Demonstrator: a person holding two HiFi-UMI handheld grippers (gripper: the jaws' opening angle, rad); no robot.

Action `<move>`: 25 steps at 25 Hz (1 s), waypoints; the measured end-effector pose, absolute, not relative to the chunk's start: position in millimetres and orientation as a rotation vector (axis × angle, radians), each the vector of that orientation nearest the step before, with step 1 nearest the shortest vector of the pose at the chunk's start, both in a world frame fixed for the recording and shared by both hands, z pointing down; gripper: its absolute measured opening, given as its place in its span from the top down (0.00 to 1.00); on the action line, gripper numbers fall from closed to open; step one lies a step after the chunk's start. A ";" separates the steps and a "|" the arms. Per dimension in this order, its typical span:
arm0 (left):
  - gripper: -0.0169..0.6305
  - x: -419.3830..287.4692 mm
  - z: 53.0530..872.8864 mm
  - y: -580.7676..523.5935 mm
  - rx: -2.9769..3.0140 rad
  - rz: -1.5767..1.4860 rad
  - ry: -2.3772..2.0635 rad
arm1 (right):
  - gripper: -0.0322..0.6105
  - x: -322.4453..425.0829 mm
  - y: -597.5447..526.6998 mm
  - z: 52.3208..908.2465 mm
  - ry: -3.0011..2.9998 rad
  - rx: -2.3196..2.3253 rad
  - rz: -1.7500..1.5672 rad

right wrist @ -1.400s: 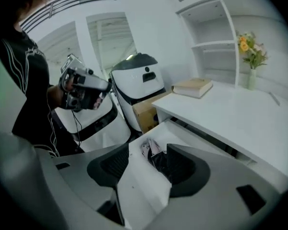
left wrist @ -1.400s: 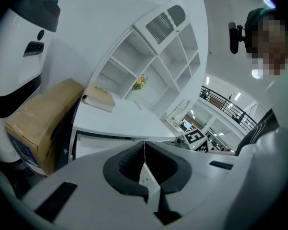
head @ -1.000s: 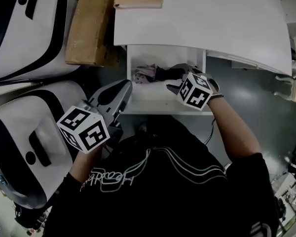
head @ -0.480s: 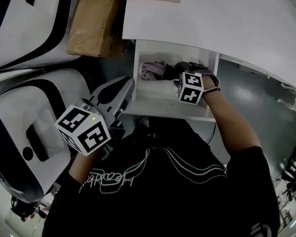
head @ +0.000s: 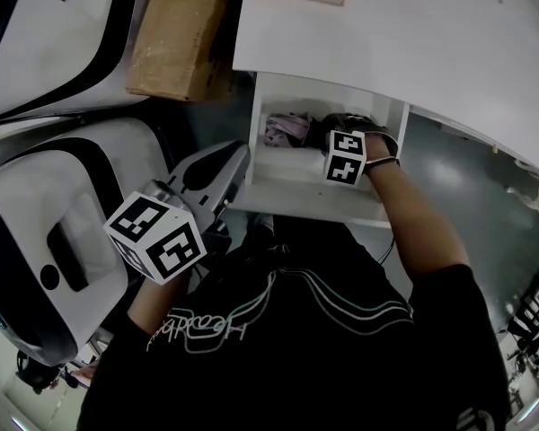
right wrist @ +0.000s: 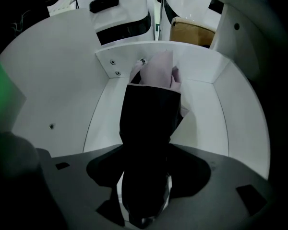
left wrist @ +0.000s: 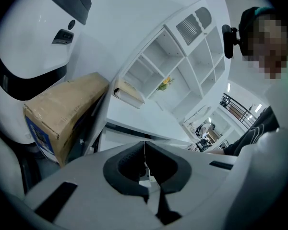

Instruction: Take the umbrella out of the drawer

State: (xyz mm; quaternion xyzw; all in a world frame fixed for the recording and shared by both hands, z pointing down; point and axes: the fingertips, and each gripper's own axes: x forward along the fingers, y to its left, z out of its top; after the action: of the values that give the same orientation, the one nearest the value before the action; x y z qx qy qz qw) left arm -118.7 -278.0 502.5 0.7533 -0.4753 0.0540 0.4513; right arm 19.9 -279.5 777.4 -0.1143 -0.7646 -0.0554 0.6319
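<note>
The right gripper [right wrist: 144, 195] is reaching into the open white drawer [right wrist: 72, 90] and pinching the near end of the folded black umbrella with pink fabric at its far end [right wrist: 151, 114]. The umbrella is lying inside the drawer, its long axis running straight away from those jaws toward the back wall, so lifting it out probably means drawing it back and up. The left gripper [left wrist: 145, 164] is hanging outside the drawer's left side, its 2 jaws pressed together on nothing.

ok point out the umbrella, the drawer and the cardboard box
umbrella [right wrist: 149, 121], right gripper view, its black folded body
drawer [right wrist: 62, 95], right gripper view, left inner wall
cardboard box [head: 175, 39], head view, top face
</note>
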 end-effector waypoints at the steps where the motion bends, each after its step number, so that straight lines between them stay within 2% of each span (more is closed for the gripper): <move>1: 0.94 -119.3 503.3 -278.2 1.861 0.131 -1.175 | 0.58 19.8 -280.3 777.7 -1.749 -0.261 -0.121; 25: 0.94 -110.3 497.6 -246.2 1.902 0.132 -1.136 | 0.62 25.8 -272.9 752.0 -1.718 -0.148 -0.185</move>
State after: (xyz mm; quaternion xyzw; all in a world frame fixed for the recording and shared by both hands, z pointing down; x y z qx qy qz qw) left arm -110.3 -246.2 497.6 0.7674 -0.4584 0.0533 0.4450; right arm 25.8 -272.9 752.0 -0.0649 -0.7552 -0.0812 0.6472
